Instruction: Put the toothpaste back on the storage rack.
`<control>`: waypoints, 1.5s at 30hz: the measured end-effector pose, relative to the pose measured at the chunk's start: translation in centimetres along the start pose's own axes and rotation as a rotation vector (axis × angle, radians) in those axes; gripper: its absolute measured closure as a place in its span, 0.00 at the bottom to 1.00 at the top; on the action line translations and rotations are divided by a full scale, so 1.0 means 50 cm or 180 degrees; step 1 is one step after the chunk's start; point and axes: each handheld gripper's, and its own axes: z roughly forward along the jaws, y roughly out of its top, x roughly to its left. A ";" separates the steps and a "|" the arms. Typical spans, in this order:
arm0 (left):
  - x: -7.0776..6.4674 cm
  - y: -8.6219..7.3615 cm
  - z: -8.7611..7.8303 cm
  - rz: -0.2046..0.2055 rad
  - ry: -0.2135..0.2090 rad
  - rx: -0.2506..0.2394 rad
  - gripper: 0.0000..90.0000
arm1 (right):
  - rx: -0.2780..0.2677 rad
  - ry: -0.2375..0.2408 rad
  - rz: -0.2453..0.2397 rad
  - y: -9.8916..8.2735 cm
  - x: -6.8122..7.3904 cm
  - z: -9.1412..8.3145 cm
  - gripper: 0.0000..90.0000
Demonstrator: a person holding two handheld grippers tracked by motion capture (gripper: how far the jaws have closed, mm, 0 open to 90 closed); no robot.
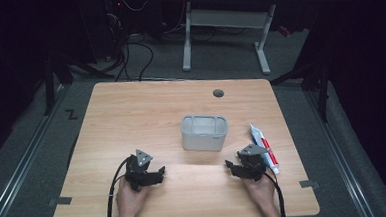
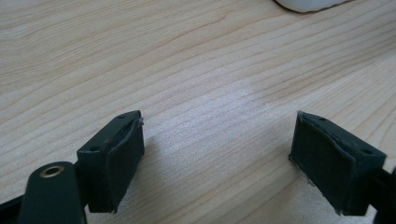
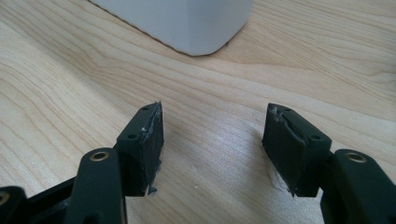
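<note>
One grey bin (image 1: pixel 204 133) stands mid-table, just far of your hands, with a toothpaste tube (image 1: pixel 264 148) lying on the wood to its right. Your right gripper (image 1: pixel 234 166) sits near the tube's near end, jaws wide with nothing between them. Your left gripper (image 1: pixel 157 173) rests at the near left of the table (image 1: pixel 131 111), jaws equally wide and empty.
</note>
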 end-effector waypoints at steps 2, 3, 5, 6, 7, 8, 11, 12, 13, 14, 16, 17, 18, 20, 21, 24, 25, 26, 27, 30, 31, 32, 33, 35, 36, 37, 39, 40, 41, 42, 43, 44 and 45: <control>0.000 0.000 0.000 -0.0001 0.0000 0.0000 0.20 | 0.0001 0.0001 0.0000 0.000 0.000 0.000 0.42; 0.000 0.000 0.000 -0.0001 0.0000 0.0000 0.20 | 0.0001 0.0001 0.0000 0.000 0.000 0.000 0.42; 0.000 0.000 0.000 0.0000 -0.0001 0.0000 0.20 | -0.0001 0.0000 0.0001 0.000 0.000 0.000 0.42; 0.000 0.000 0.000 0.0000 -0.0001 0.0000 0.20 | 0.0001 0.0001 0.0000 0.000 0.000 0.000 0.42; 0.000 0.000 0.000 0.0001 -0.0004 0.0000 0.20 | 0.0001 0.0000 0.0001 0.000 0.000 0.000 0.42; 0.000 0.000 0.000 0.0001 -0.0004 0.0000 0.20 | -0.0001 -0.0002 0.0000 0.000 0.000 0.000 0.42; 0.000 0.000 0.000 0.0001 -0.0007 -0.0001 0.20 | 0.0000 -0.0002 0.0004 0.000 0.000 0.000 0.42; 0.000 0.000 0.000 0.0000 -0.0007 -0.0001 0.20 | 0.0001 -0.0001 0.0003 0.000 0.000 0.000 0.42; 0.000 0.000 0.000 0.0000 -0.0007 -0.0001 0.20 | 0.0001 -0.0001 0.0003 0.000 0.000 0.000 0.42; 0.000 0.000 0.000 0.0000 -0.0007 -0.0002 0.20 | 0.0000 -0.0005 0.0007 0.000 0.001 0.000 0.42; 0.000 0.000 0.000 0.0002 -0.0010 -0.0001 0.20 | 0.0000 -0.0010 0.0005 0.000 0.001 0.000 0.42; 0.000 0.000 0.000 0.0002 -0.0011 -0.0001 0.20 | 0.0000 -0.0013 0.0008 0.000 0.001 0.000 0.42; 0.000 0.000 0.000 0.0002 -0.0011 -0.0001 0.20 | -0.0001 -0.0016 0.0011 0.000 0.002 0.000 0.42; 0.000 0.000 0.000 0.0001 -0.0011 -0.0001 0.20 | -0.0002 -0.0022 0.0017 0.000 0.002 0.000 0.42; 0.000 0.000 0.000 0.0001 -0.0011 -0.0001 0.20 | -0.0002 -0.0025 0.0024 0.000 0.003 0.001 0.42; 0.000 0.000 0.000 0.0001 -0.0011 -0.0001 0.20 | -0.0001 -0.0033 0.0032 0.001 0.003 0.001 0.42; 0.000 0.000 0.000 0.0002 -0.0010 -0.0001 0.20 | -0.0002 -0.0036 0.0033 0.000 0.003 0.001 0.42; 0.000 0.000 0.000 0.0002 -0.0010 -0.0001 0.20 | -0.0001 -0.0039 0.0039 0.000 0.004 0.001 0.42; 0.000 0.000 0.000 0.0002 -0.0011 -0.0001 0.20 | -0.0001 -0.0039 0.0039 0.000 0.004 0.001 0.42; 0.000 0.000 0.000 0.0002 -0.0011 -0.0001 0.20 | -0.0002 -0.0045 0.0046 0.001 0.004 0.001 0.42; 0.000 0.000 0.000 0.0001 -0.0010 -0.0001 0.20 | -0.0001 -0.0045 0.0047 0.001 0.004 0.001 0.42; 0.000 0.000 0.000 0.0001 -0.0010 -0.0001 0.20 | -0.0001 -0.0045 0.0047 0.001 0.004 0.001 0.42; 0.000 0.000 0.000 0.0002 -0.0011 -0.0001 0.20 | -0.0001 -0.0055 0.0053 0.000 0.005 0.001 0.42; 0.000 0.000 0.000 0.0002 -0.0010 -0.0001 0.20 | -0.0001 -0.0062 0.0059 0.000 0.005 0.000 0.42; 0.000 0.000 0.000 0.0002 -0.0010 -0.0001 0.20 | 0.0000 -0.0065 0.0062 0.000 0.005 0.000 0.42; 0.000 0.000 0.000 0.0002 -0.0010 -0.0002 0.20 | 0.0002 -0.0068 0.0064 0.000 0.006 0.000 0.42; 0.000 0.000 0.000 0.0003 -0.0010 -0.0001 0.20 | 0.0004 -0.0087 0.0080 -0.001 0.007 -0.001 0.42; 0.000 0.000 0.000 0.0002 -0.0010 -0.0001 0.20 | 0.0003 -0.0093 0.0083 -0.001 0.007 -0.001 0.42; 0.000 0.000 0.000 0.0002 -0.0010 -0.0001 0.20 | -0.0002 -0.0100 0.0085 -0.001 0.007 -0.002 0.42; 0.000 0.000 0.000 0.0002 -0.0010 -0.0001 0.20 | -0.0002 -0.0100 0.0085 -0.001 0.007 -0.002 0.42; 0.000 0.000 0.000 0.0002 -0.0011 -0.0001 0.20 | -0.0001 -0.0100 0.0093 -0.002 0.008 -0.002 0.42; 0.000 0.000 0.000 0.0002 -0.0010 -0.0001 0.20 | -0.0006 -0.0106 0.0088 -0.002 0.007 -0.002 0.44; 0.000 0.000 0.000 0.0002 -0.0010 -0.0001 0.20 | -0.0007 -0.0112 0.0100 -0.002 0.007 -0.002 0.45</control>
